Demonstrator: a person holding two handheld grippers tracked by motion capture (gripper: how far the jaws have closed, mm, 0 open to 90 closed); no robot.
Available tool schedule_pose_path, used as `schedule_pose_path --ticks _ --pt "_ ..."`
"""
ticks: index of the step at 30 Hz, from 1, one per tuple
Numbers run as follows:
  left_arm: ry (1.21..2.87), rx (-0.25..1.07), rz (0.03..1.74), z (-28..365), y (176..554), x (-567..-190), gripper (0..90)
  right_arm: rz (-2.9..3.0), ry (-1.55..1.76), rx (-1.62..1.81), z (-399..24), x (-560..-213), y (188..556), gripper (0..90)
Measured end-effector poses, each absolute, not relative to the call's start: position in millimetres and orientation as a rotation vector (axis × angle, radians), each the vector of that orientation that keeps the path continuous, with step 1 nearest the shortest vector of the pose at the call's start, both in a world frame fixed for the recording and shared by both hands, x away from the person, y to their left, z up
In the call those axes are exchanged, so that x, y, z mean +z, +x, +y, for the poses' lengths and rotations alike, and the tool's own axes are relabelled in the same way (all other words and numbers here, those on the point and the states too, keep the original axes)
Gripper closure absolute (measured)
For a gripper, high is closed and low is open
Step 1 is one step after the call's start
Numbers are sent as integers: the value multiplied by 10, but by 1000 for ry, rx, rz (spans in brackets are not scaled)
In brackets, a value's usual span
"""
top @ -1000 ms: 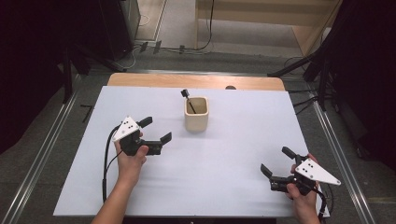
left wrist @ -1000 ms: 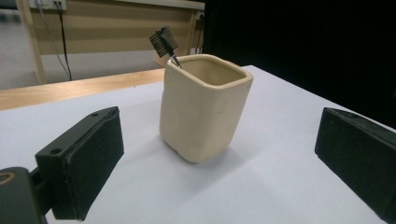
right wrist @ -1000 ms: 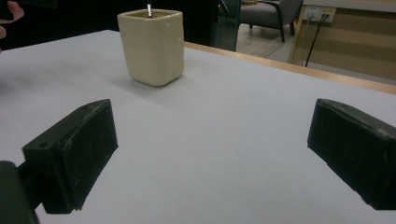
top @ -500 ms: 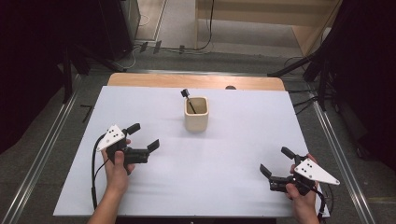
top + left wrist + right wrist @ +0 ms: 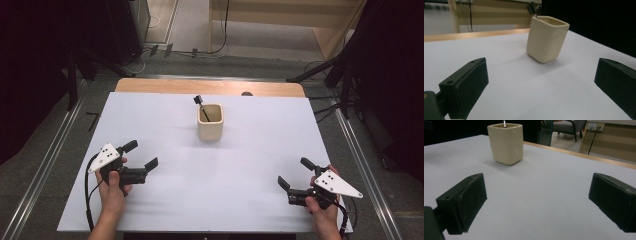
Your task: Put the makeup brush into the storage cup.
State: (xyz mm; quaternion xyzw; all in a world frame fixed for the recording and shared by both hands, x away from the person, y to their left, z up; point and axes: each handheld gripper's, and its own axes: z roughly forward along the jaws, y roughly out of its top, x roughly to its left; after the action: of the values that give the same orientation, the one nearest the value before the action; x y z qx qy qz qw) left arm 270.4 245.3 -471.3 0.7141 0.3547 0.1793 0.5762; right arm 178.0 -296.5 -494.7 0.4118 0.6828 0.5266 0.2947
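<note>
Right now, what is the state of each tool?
Left tool: open, holding nothing.
Right tool: open, holding nothing.

Lab: floor rails [image 5: 47, 165], trailing cables [image 5: 225, 30]

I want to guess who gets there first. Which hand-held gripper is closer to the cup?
The left hand-held gripper is closer to the cream cup; the right hand-held gripper sits farther off, near the table's corner.
</note>
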Motion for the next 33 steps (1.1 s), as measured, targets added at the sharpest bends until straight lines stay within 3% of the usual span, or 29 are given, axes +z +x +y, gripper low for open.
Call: schedule_pose_path --ticks 33 --pt "1689 470 858 2894 2448 -4756 0 1808 1080 1423 -2974 -4940 1760 15"
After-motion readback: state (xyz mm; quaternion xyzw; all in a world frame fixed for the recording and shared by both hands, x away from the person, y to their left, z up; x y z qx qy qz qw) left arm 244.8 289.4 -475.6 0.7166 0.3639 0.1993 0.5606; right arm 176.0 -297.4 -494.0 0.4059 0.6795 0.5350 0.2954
